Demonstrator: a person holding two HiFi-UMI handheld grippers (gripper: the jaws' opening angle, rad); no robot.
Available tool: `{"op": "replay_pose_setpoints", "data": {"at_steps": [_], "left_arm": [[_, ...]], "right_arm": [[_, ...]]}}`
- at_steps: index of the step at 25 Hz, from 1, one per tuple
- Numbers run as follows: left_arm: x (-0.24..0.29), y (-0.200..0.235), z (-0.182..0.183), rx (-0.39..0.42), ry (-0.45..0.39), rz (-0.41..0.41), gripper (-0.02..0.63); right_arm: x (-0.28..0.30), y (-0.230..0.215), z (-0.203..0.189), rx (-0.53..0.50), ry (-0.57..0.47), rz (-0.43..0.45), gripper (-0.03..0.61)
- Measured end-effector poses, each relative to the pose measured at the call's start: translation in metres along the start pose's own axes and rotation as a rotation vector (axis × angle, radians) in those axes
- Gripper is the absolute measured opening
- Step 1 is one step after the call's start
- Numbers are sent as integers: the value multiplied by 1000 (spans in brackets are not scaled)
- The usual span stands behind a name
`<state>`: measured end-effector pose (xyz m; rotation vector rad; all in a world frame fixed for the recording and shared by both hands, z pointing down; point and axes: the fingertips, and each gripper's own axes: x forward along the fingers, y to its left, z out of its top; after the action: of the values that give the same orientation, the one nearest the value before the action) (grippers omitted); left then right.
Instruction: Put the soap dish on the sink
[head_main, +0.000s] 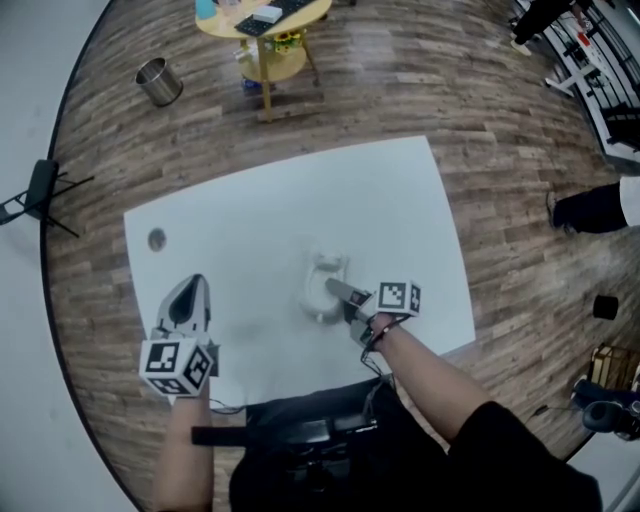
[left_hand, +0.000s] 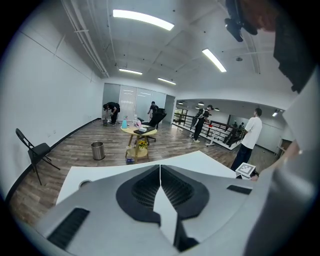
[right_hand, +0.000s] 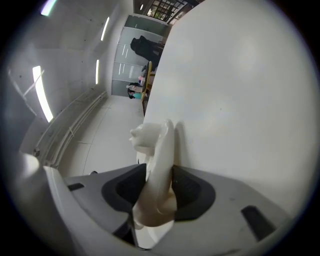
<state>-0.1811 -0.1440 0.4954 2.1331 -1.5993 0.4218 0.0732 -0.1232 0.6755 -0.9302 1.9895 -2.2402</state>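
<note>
White desk (head_main: 260, 220) on wood-plank flooring is carrying the work. Right hand-held gripper (right_hand: 160, 171) is clamping a glossy white ceramic soap dish (right_hand: 161, 147) by its thin rim near the desk's middle, with the dish's long axis running straight ahead along the jaws. Left hand-held gripper (head_main: 188, 300), closed on nothing, is hovering over the desk's left side, well apart.
</note>
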Motion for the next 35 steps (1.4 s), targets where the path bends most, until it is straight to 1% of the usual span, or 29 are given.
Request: {"op": "replay_pose_setpoints", "data": {"at_steps": [4, 12, 16, 21, 26, 29, 35], "left_arm": [[-2, 3, 2, 1, -1, 1, 9], [-6, 0, 3, -1, -9, 1, 9], [-10, 1, 6, 1, -20, -3, 9], [-21, -3, 8, 0, -41, -8, 9], [-33, -9, 8, 12, -61, -16, 9], [-39, -15, 8, 20, -71, -25, 9], [-58, -24, 5, 34, -89, -63, 9]], "right_arm": [[9, 15, -8, -53, 32, 40, 142], [-2, 23, -10, -41, 34, 66, 137], [-9, 38, -11, -37, 19, 98, 137], [-25, 50, -13, -49, -6, 83, 137], [-39, 66, -18, -61, -26, 106, 137], [-49, 78, -19, -60, -52, 130, 137], [-65, 97, -20, -66, -98, 128, 137]]}}
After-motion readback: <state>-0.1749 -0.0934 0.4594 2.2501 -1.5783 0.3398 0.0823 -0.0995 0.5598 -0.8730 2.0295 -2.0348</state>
